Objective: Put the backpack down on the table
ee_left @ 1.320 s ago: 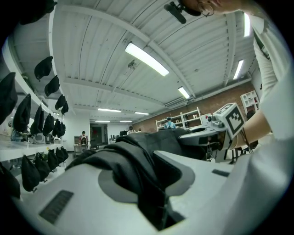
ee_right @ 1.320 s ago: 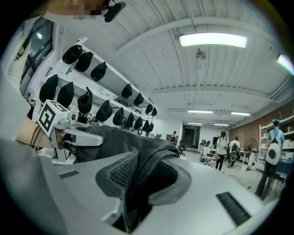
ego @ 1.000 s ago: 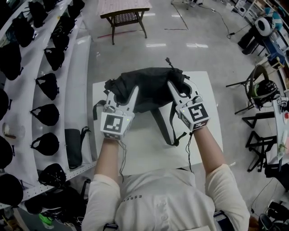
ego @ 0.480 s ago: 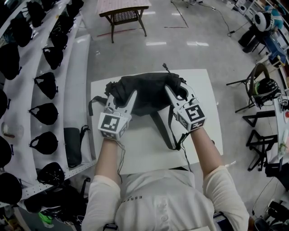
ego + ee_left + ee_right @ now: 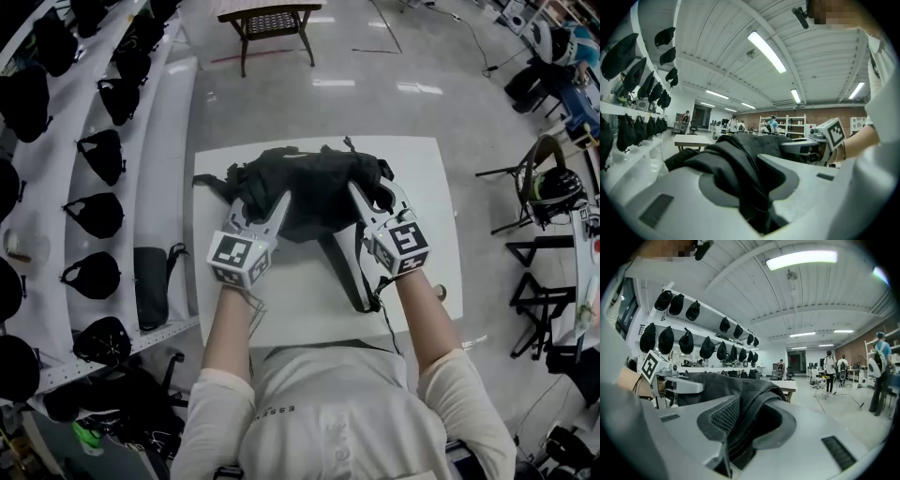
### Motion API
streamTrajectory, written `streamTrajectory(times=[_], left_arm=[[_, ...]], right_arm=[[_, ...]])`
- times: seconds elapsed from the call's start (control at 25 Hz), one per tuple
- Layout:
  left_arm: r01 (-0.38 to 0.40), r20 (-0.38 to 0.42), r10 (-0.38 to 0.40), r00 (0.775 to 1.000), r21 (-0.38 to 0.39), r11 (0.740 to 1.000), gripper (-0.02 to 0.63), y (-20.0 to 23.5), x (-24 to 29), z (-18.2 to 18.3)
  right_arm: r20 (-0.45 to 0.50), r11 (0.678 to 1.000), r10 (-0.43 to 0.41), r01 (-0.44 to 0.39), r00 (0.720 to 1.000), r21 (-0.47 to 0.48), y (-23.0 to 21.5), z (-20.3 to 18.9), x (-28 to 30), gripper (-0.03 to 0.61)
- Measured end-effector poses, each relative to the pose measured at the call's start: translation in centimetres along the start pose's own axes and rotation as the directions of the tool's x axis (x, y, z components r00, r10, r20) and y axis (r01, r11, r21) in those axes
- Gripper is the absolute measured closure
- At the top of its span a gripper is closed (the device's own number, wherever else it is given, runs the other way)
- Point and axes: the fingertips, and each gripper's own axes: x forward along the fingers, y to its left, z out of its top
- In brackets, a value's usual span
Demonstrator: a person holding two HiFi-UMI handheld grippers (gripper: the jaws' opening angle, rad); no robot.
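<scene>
Your left gripper (image 5: 260, 204) clamps the backpack (image 5: 314, 183) fabric. Your right gripper (image 5: 377, 193) is easing open, with fabric still pinched between its jaws.

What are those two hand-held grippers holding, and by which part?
The black backpack: left hand-held gripper pinches fabric at its left end; right hand-held gripper, jaws opening, has fabric of its right end between them.

The left gripper's (image 5: 743, 163) jaws were clamped on a fold of the black backpack (image 5: 757, 140). Beyond the backpack stood a wooden table (image 5: 691, 140) and distant people (image 5: 734, 124). Left of it hung shelves (image 5: 635, 110) of dark bags (image 5: 628, 129).
</scene>
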Motion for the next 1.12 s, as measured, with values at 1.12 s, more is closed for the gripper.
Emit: streamTrajectory(times=[1.12], left_arm=[[-0.057,-0.045,0.050,0.998,-0.179,0.982,0.489,-6.6,-8.5,-8.0]], right_arm=[[-0.002,0.985,0.054,-0.053,0.999,0.163,6.7,-6.8,-8.5,0.462]])
